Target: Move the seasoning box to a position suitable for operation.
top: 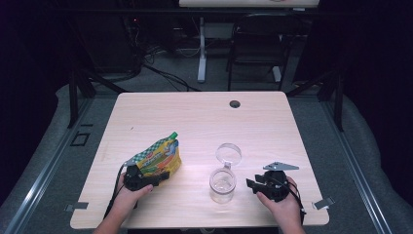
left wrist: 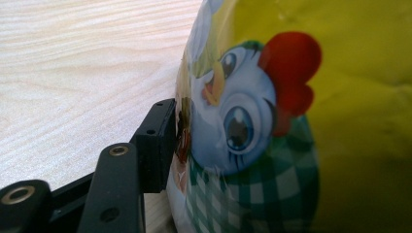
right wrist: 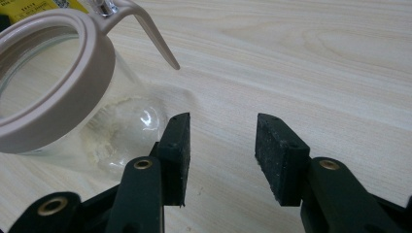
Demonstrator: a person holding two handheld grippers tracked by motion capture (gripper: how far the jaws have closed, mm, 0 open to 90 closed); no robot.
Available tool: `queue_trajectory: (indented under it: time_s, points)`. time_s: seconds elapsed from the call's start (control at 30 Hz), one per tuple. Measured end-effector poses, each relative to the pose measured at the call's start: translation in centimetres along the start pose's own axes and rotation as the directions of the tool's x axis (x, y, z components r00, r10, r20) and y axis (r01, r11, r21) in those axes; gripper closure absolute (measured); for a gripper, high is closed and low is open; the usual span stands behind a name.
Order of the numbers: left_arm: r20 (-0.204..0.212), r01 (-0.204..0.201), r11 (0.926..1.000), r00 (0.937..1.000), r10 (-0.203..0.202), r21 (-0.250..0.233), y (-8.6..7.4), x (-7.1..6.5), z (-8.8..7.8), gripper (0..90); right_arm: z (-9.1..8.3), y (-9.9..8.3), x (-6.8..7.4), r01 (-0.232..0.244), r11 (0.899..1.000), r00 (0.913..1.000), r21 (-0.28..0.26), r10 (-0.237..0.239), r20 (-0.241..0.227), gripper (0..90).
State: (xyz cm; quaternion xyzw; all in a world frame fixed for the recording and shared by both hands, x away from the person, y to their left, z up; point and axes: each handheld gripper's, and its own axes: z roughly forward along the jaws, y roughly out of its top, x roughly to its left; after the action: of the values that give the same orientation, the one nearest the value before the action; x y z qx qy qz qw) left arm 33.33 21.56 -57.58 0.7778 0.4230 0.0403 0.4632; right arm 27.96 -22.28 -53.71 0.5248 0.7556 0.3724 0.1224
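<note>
We have the left gripper (top: 155,179) pinching the soft, crinkly snack bag (top: 158,157) at its lower edge left of the glass jar (top: 223,184), right gripper (top: 251,185) jaws spread empty.

Setting: we log this as a lab or recording studio, not a home. Evidence we see: one pale wooden table (top: 204,122) with a cable hole (top: 234,104), standing on grey carpet (top: 370,161); black curtains (top: 29,73) left and right; dark stand legs (top: 80,85) at the far corners; loose cables (top: 165,75), a white desk leg (top: 201,48) and a black chair (top: 258,44) beyond.
</note>
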Motion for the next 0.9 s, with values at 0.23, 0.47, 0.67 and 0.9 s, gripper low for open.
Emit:
queue_trajectory:
  time_s: [0.23,0.47,0.67,0.9]
  points:
    - [-0.008,-0.013,0.9998,0.9999,0.013,-0.012,-0.06,-0.03,0.01,49.1,0.03,0.04,0.03,0.007,1.000,1.0000,0.005,-0.007,-0.002,57.0]
    - [-0.017,-0.032,0.9993,0.9994,0.031,-0.021,-0.08,-0.05,0.00,52.5,-0.02,0.04,0.02,0.007,1.000,1.0000,0.004,-0.007,-0.001,56.9]
    - [-0.022,-0.040,0.9989,0.9990,0.039,-0.023,-0.09,-0.07,-0.03,54.0,-0.01,0.05,0.04,0.008,1.000,1.0000,0.002,-0.008,-0.002,56.9]
    - [-0.029,-0.045,0.9987,0.9986,0.044,-0.024,-0.09,-0.08,-0.10,55.5,-0.02,0.03,0.04,0.003,1.000,1.0000,-0.003,-0.003,0.002,56.9]
